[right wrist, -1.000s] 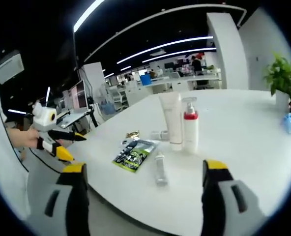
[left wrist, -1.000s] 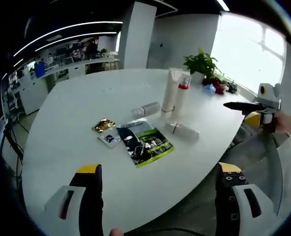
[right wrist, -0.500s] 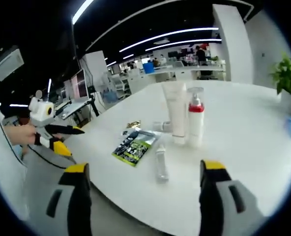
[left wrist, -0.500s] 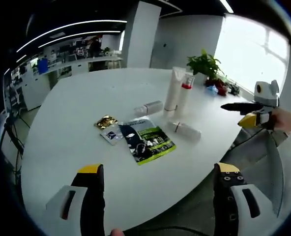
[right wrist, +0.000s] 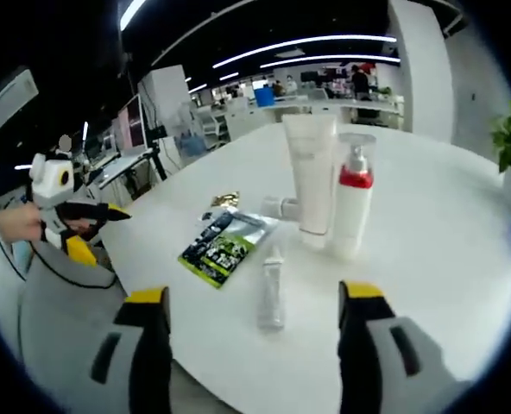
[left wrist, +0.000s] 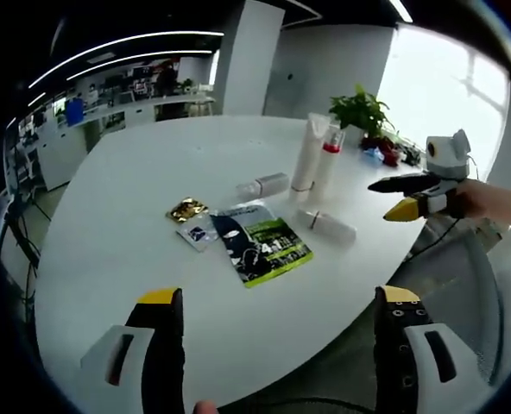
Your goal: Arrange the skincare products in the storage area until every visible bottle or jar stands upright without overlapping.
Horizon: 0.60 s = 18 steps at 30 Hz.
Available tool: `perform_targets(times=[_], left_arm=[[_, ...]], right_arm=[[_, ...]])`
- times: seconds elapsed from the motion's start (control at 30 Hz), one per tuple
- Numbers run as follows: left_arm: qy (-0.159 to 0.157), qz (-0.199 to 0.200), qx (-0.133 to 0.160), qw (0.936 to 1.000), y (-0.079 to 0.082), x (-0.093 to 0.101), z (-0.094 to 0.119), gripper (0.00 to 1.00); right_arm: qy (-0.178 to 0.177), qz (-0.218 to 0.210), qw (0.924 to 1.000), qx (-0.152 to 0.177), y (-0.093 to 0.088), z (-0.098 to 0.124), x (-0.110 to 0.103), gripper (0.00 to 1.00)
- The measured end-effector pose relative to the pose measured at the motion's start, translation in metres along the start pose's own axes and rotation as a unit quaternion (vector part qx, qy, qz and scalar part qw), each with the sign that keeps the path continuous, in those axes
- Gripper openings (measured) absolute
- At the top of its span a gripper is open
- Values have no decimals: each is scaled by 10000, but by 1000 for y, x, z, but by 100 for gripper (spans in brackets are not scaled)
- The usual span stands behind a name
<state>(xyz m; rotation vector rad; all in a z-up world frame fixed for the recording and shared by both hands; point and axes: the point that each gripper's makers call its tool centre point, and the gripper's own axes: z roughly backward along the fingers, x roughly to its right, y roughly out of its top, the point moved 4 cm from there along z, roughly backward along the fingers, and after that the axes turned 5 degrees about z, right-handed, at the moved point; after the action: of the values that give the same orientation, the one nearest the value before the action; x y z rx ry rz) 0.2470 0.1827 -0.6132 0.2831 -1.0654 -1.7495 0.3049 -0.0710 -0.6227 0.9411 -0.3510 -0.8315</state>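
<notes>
A white tube [left wrist: 310, 153] [right wrist: 310, 181] and a pump bottle with a red collar [left wrist: 327, 161] [right wrist: 352, 205] stand upright side by side on the white table [left wrist: 126, 190]. One clear bottle [left wrist: 324, 227] [right wrist: 271, 289] lies on its side in front of them. A smaller bottle [left wrist: 262, 185] [right wrist: 277, 207] lies beside the tube. My left gripper [left wrist: 281, 345] is open near the table's edge, holding nothing; it also appears at the left of the right gripper view [right wrist: 78, 226]. My right gripper [right wrist: 254, 345] is open and empty, just short of the lying clear bottle; in the left gripper view it [left wrist: 406, 197] hovers at the table's right edge.
A green-and-black sachet [left wrist: 260, 243] [right wrist: 221, 246], a small sachet [left wrist: 195, 233] and a gold packet [left wrist: 185, 210] [right wrist: 225, 200] lie flat left of the bottles. A potted plant [left wrist: 359, 112] stands at the far edge. Office desks and monitors [right wrist: 130, 129] are beyond the table.
The right gripper has moved in toward the table and the bottles, which now look larger in its view. The left gripper has barely shifted. Nothing on the table has moved.
</notes>
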Motion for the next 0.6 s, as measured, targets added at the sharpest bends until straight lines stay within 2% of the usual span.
perform_targets(times=[0.27,0.4,0.6], left_arm=[[-8,36,22,10000,-1,-1,-1,90],[-13,82,47,10000,-2,-2,0,90],[-5,117,41,9999,-4,-4,0,90]], right_arm=[[96,195,9986,-475,-6,-28,4,67],[124,385,9954,-868,-14,-44,4,59],[174,591,9907,-1215,-23,-62,2,51]])
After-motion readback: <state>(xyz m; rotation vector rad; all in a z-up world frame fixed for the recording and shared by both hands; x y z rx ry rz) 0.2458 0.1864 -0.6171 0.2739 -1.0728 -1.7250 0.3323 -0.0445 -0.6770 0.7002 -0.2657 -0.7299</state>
